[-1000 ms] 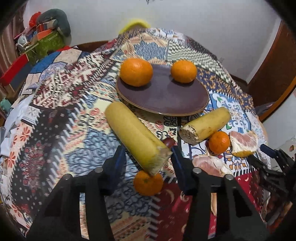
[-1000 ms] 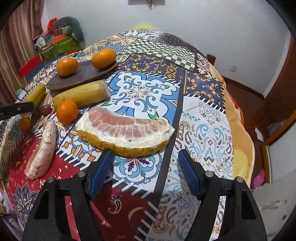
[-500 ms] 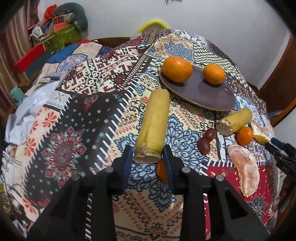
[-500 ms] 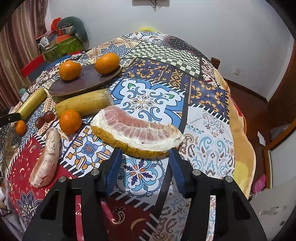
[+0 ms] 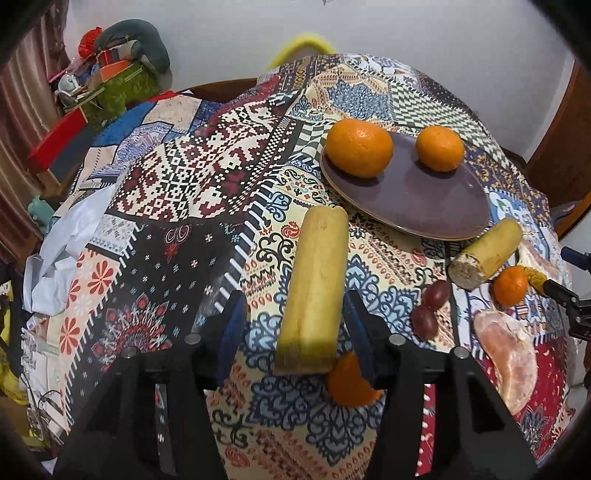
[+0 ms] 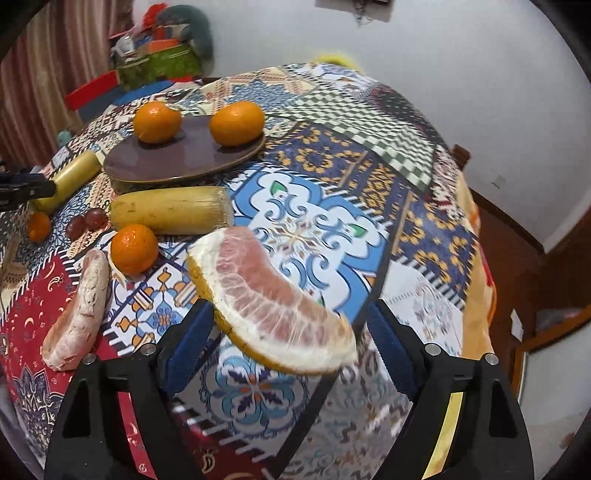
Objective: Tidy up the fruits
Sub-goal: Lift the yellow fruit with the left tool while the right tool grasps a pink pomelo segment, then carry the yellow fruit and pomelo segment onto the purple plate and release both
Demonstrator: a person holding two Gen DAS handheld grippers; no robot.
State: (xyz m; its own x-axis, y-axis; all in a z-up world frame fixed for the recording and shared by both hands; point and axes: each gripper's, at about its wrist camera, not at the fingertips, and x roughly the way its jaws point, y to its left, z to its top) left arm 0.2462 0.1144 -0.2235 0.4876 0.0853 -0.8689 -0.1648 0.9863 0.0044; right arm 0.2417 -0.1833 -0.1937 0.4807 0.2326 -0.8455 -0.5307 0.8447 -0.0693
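Yellow banana piece (image 5: 314, 288) sits lower centre between the wide left gripper (image 5: 295, 332); a mandarin (image 5: 349, 380) crowds it. Right gripper (image 6: 288, 332), also wide, flanks a pomelo wedge (image 6: 269, 299) (pink flesh).

Patchwork tablecloth (image 5: 192, 177) covers whole table, many patterns: checks, paisley, red/white geometric, blue floral tile (image 6: 295, 229) approx. centre of rt view. At 10 o'clock in left view: clutter pile w/ green box (image 5: 122, 88), grey stuffed item (image 5: 140, 40) on top, red bit (image 5: 88, 37) beside it. Red/blue flat boxes (image 5: 62, 144) just below. White crumpled cloth (image 5: 70, 243) at 9 o'clock. White wall (image 5: 406, 29) behind; wood floor (image 6: 517, 251) at 3 o'clock in rt view.
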